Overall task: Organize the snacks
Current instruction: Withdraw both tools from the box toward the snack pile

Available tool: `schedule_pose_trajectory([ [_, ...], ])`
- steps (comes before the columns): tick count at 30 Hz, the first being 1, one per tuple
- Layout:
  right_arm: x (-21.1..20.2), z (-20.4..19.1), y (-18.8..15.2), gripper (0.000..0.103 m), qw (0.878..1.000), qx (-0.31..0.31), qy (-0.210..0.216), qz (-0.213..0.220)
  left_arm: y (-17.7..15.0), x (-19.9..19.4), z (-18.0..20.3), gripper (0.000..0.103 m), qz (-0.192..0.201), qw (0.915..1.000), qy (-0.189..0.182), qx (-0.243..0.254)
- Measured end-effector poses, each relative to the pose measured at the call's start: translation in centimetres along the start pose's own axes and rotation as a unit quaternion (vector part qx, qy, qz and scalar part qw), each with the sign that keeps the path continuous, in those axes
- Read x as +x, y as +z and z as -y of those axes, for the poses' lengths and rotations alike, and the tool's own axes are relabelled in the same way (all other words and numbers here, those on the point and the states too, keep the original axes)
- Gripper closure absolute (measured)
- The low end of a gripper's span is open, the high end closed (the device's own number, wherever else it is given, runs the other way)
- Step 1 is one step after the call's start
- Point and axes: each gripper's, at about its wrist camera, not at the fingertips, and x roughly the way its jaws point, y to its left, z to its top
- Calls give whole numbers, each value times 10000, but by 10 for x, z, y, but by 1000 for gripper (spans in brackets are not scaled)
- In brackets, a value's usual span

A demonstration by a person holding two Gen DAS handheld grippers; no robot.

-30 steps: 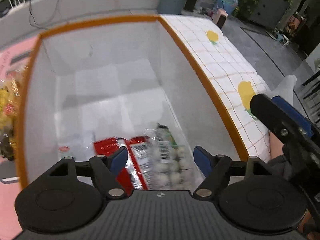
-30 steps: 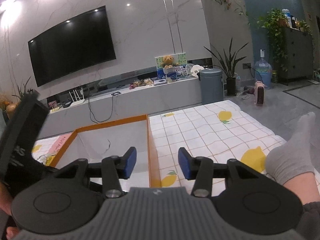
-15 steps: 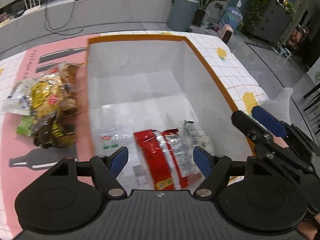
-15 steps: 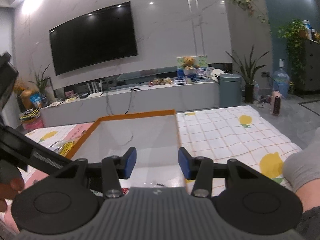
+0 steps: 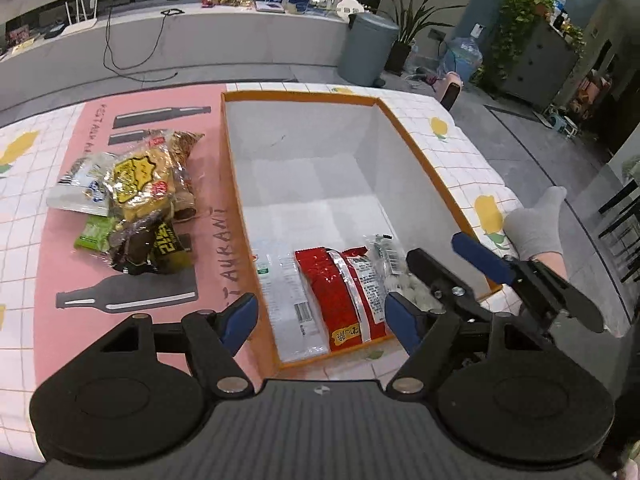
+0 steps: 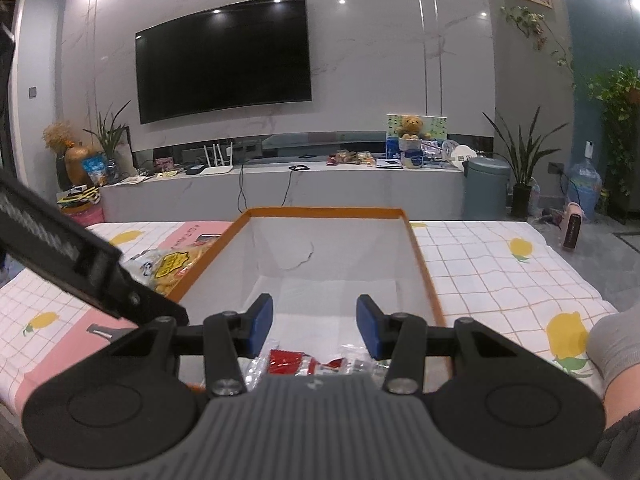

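Snacks still to be sorted lie in a loose pile [image 5: 132, 204] on the pink mat [image 5: 60, 280], just left of the orange-rimmed box [image 5: 236, 184], while a red packet [image 5: 340, 292], a white packet [image 5: 288, 308] and a clear bag of pale round pieces [image 5: 404, 280] already rest on the box floor at its near end. The pile is light, crinkly film pouches, probably slippery and easily crushed, so a sealed edge or a flat corner looks the safest place to pinch, such as the top yellow-labelled bag [image 5: 140, 180]. That bag's long axis runs roughly away from the camera, parallel to the box's long side. The left gripper [image 5: 320, 322] hangs over the box's near-left corner, jaws wide with nothing held. The right gripper [image 6: 315, 326] is partly open and empty too.
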Motion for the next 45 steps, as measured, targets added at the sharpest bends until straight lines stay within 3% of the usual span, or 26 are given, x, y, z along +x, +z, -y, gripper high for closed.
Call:
schedule_pose_trajectory([
  [13, -17, -31, -21, 54, 9996, 111, 153, 185, -26, -46, -74, 18, 308, 9982, 313, -409],
  [19, -27, -56, -30, 53, 9990, 45, 326, 315, -39, -40, -108, 18, 333, 9968, 479, -550],
  [31, -41, -105, -31, 53, 9936, -280, 757, 797, -50, -10, -174, 18, 283, 9913, 458, -1204],
  [36, -36, -128, -30, 52, 9924, -573, 888, 622, -56, 10, -194, 19, 161, 9906, 439, -1284],
  [38, -30, -139, -30, 42, 9922, -711, 862, 558, -57, 14, -200, 19, 216, 9909, 446, -1249],
  [40, -22, -149, -29, 39, 9914, -773, 945, 469, -59, 17, -205, 19, 210, 9914, 459, -1207],
  [45, 11, -167, -20, 39, 9938, -597, 928, 162, -52, 24, -221, 19, 199, 9908, 541, -1221],
])
